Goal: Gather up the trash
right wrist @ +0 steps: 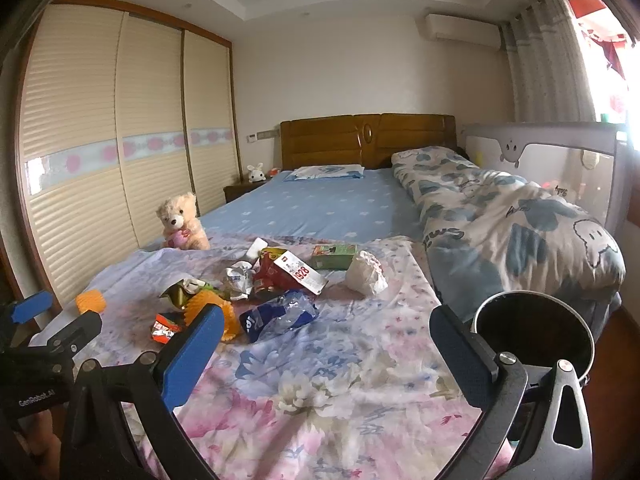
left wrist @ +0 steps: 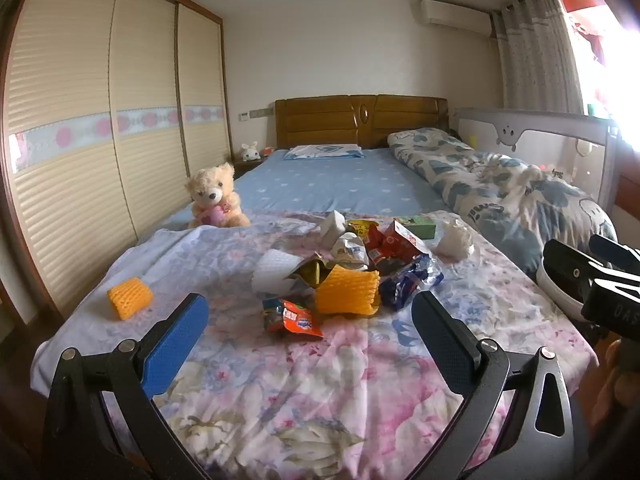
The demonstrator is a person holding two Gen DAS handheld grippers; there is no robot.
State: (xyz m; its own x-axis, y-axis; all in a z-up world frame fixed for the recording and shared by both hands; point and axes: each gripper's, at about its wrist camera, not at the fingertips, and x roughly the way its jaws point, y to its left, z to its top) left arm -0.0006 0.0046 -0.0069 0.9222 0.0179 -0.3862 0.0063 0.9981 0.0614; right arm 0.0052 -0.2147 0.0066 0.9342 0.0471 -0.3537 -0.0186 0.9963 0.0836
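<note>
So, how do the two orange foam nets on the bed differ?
The left net lies alone, apart from the trash; the middle net sits in the pile, against wrappers. The left net looks smaller in both views; the middle net looks larger and wider. Both are orange mesh foam sleeves, on the floral sheet.

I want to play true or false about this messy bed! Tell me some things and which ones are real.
1. The teddy bear sits on the bed, apart from the trash pile. True.
2. The left hand-held gripper is squeezing a wrapper. False: it is open and holds nothing.
3. A round bin with a dark inside stands beside the bed. True.
4. All the orange foam nets are in the pile. False: one orange foam net lies alone, off to the left.
5. The right hand-held gripper is shut. False: it is open and empty.
</note>
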